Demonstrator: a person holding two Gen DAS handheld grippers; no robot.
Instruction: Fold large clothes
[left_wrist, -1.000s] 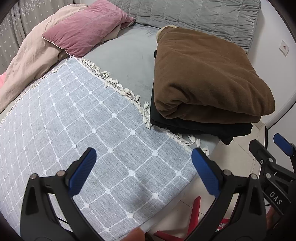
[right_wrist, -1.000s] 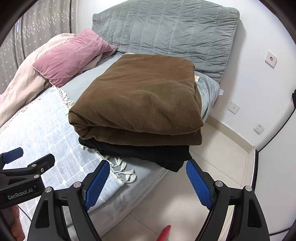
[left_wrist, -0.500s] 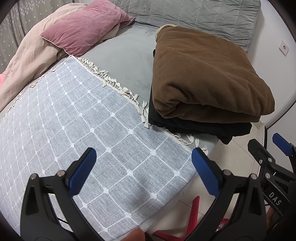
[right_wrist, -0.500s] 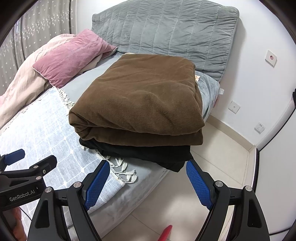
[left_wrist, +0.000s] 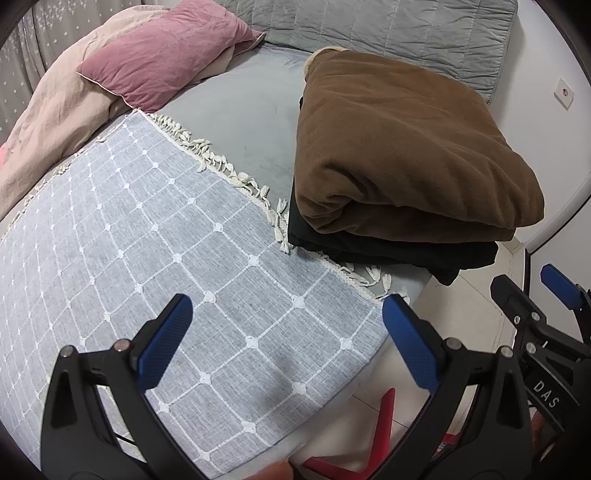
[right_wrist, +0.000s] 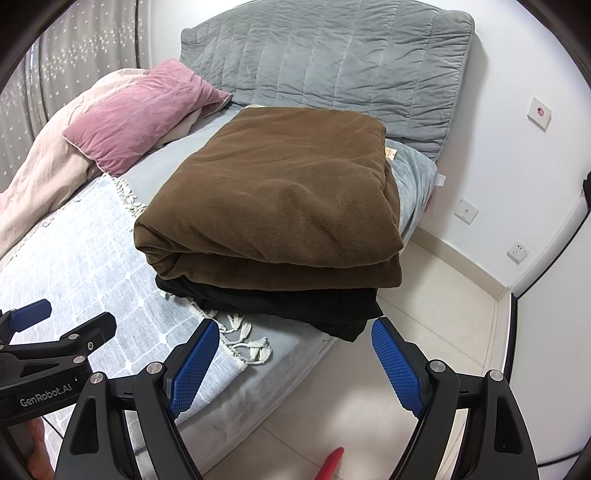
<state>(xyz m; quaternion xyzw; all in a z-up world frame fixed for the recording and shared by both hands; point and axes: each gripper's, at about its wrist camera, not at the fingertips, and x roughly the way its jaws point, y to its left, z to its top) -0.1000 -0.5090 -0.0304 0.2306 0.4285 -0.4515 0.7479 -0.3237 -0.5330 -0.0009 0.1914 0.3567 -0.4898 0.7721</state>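
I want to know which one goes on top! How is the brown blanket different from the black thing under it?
The brown blanket lies on top; the black garment lies beneath it. The brown blanket looks thick and puffy, while the black garment looks thinner and flatter. The brown blanket shows nearly its whole top, but only the black garment's edges peek out. Both are folded and stacked at the corner of the bed.

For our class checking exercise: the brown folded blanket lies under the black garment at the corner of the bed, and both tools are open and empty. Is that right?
Not quite. The brown blanket lies on top of the black garment, not under it; the right wrist view shows this. The rest stands: they sit at the corner of the bed, and the left tool and right tool are open and empty.
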